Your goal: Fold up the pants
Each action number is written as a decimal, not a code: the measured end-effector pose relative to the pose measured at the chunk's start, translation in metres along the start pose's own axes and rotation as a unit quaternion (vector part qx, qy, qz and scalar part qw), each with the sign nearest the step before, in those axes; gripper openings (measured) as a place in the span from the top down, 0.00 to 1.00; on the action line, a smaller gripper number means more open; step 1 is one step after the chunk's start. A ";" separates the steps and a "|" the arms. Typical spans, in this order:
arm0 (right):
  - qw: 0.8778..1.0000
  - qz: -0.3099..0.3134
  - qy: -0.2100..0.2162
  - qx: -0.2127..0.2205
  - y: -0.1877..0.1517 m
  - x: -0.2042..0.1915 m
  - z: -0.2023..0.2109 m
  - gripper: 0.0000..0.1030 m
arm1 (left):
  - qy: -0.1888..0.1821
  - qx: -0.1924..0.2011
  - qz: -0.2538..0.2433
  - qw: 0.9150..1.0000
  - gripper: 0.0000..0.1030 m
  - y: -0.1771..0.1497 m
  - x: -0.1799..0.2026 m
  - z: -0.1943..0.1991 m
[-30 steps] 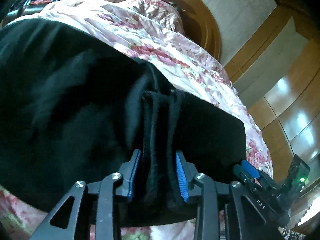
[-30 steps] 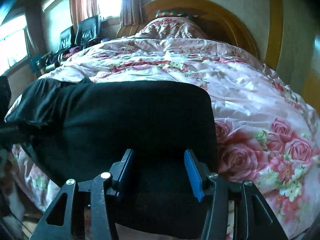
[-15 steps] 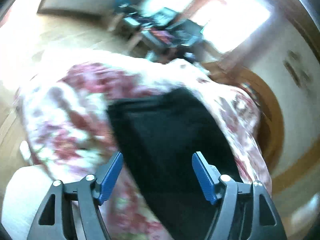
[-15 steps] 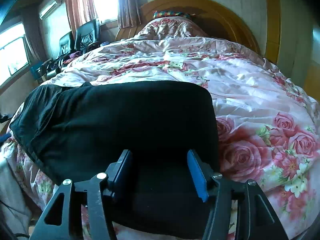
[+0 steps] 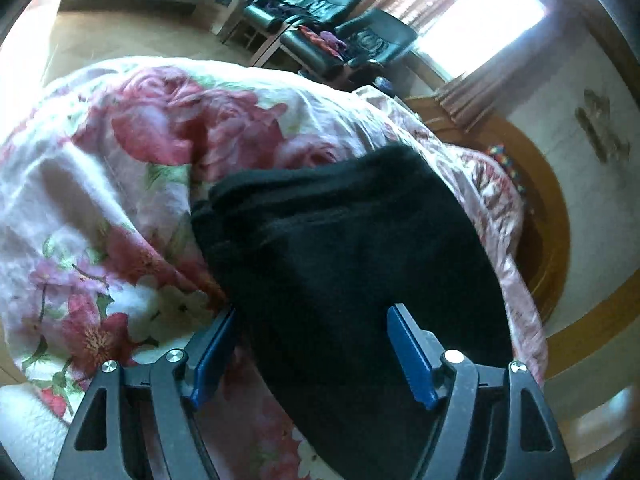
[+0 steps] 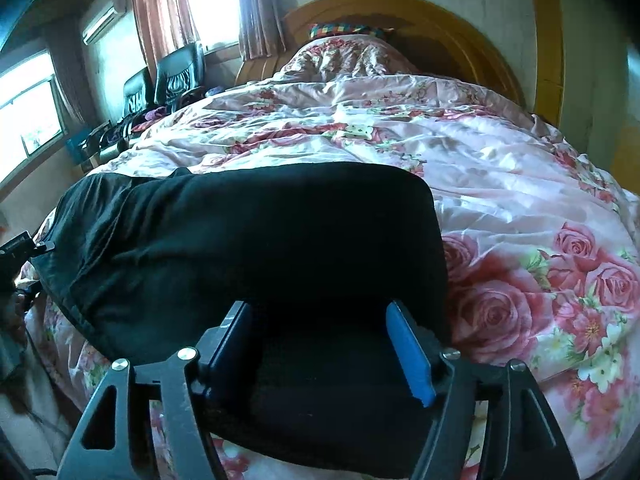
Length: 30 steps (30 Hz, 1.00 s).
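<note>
Left claw (image 5: 310,350) released pants (image 5: 344,248), swung aside, wide open; right claw (image 6: 320,346) opening, empty

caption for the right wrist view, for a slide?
Right gripper, jaws just opening, poised over folded black pants on a floral quilt.
</note>
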State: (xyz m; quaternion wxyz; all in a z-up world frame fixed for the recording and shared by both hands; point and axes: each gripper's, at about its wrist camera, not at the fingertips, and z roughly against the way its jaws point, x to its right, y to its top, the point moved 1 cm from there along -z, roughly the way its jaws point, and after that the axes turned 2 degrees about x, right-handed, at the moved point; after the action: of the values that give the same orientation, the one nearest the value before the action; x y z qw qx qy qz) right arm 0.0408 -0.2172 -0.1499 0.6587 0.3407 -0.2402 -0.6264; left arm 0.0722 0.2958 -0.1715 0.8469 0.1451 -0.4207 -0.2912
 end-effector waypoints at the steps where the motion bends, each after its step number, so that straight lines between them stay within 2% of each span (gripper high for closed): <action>1: 1.000 -0.001 0.001 0.000 0.001 0.000 0.000 0.31 | -0.006 0.000 0.010 1.000 0.27 0.003 -0.002 -0.001; 4: 1.000 -0.006 0.003 0.001 0.001 0.001 0.000 0.31 | -0.025 0.003 0.042 0.999 0.28 0.008 -0.004 -0.009; 5: 1.000 -0.006 0.003 0.001 0.001 0.001 -0.001 0.31 | -0.031 0.006 0.048 0.998 0.37 0.008 -0.006 -0.008; 6: 1.000 -0.006 0.003 0.001 0.001 0.001 -0.001 0.31 | -0.041 0.004 0.049 0.998 0.63 0.008 -0.006 -0.008; 9: 1.000 -0.011 0.006 0.001 0.002 0.002 -0.001 0.31 | -0.057 -0.013 0.047 0.997 0.81 0.011 -0.002 -0.010; 13: 1.000 -0.013 0.007 0.001 0.002 0.003 -0.001 0.31 | -0.095 0.001 0.031 0.995 0.82 0.016 0.021 0.009; 16: 1.000 -0.019 0.010 0.002 0.002 0.004 0.000 0.31 | -0.120 0.016 -0.014 0.993 0.83 0.019 0.046 0.026; 19: 0.999 -0.034 0.018 0.010 0.003 0.008 0.005 0.31 | -0.151 0.022 -0.060 0.987 0.83 0.017 0.079 0.043; 23: 0.996 -0.078 0.042 0.028 0.007 0.019 0.014 0.31 | -0.191 0.035 -0.133 0.972 0.83 0.008 0.128 0.064; 27: 0.990 -0.120 0.058 0.041 0.010 0.031 0.020 0.31 | -0.230 0.045 -0.217 0.948 0.83 -0.016 0.175 0.087; 30: 0.988 -0.136 0.061 0.042 0.010 0.035 0.021 0.31 | -0.262 0.038 -0.272 0.925 0.83 -0.040 0.205 0.100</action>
State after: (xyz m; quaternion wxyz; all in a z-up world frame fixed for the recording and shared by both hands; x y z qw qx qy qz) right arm 0.0354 -0.2553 -0.1326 0.5663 0.4350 -0.1769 -0.6773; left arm 0.0752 0.1375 -0.0021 0.5885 0.2049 -0.5825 -0.5218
